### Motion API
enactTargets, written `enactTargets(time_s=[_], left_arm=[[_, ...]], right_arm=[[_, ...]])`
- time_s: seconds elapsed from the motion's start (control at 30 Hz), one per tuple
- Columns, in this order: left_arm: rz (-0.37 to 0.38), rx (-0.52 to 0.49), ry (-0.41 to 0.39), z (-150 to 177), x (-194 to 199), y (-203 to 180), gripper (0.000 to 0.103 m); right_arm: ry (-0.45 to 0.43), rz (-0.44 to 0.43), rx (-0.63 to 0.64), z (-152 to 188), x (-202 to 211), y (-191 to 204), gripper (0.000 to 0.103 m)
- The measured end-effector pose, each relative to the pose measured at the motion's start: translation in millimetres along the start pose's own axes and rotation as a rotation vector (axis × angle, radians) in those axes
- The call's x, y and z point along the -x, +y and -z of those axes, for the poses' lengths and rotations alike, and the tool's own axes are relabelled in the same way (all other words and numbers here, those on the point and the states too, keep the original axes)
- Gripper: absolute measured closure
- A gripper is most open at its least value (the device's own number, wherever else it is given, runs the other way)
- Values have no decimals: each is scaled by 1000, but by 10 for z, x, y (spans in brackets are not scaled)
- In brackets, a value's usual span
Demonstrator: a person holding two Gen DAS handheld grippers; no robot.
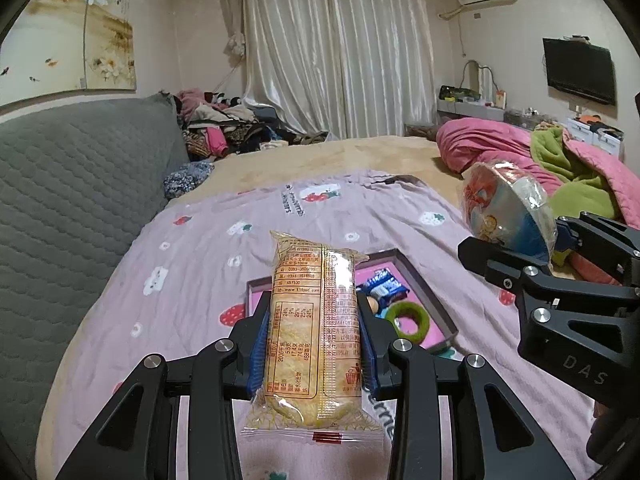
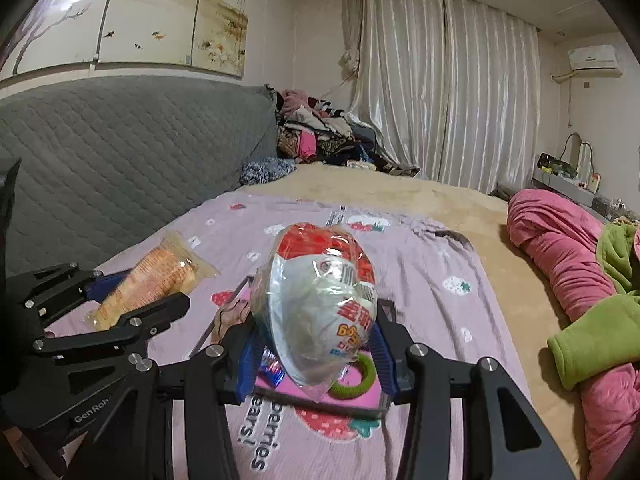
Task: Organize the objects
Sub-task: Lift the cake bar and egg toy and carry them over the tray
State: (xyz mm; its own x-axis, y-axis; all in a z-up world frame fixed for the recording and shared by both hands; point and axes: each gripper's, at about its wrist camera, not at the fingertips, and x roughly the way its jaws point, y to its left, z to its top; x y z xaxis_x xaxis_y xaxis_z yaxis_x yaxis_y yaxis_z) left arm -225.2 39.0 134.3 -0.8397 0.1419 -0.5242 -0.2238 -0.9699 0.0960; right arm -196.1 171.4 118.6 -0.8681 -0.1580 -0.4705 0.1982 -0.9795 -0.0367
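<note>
Grippers (image 1: 314, 344) (image 2: 316, 354) aloft (both laden), level.

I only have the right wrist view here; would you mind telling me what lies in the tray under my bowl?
Observer: In the pink tray, a blue snack packet lies beside the green ring.
Operator: How is the left hand-held gripper holding its packet?
Observer: The left hand-held gripper clamps the yellow cracker packet around its middle, label side up.
Operator: Thank you.

On the bed, the tray (image 1: 424, 280) holds a ring (image 1: 408, 316) right of a packet (image 1: 386, 286).
</note>
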Motion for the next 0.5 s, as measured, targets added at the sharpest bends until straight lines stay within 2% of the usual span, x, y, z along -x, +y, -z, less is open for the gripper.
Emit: enactTargets(time_s=[0.5], left_arm=[[-3, 50, -7, -401, -836, 153, 64]], right_arm=[[-51, 40, 6, -354, -469, -321, 55]])
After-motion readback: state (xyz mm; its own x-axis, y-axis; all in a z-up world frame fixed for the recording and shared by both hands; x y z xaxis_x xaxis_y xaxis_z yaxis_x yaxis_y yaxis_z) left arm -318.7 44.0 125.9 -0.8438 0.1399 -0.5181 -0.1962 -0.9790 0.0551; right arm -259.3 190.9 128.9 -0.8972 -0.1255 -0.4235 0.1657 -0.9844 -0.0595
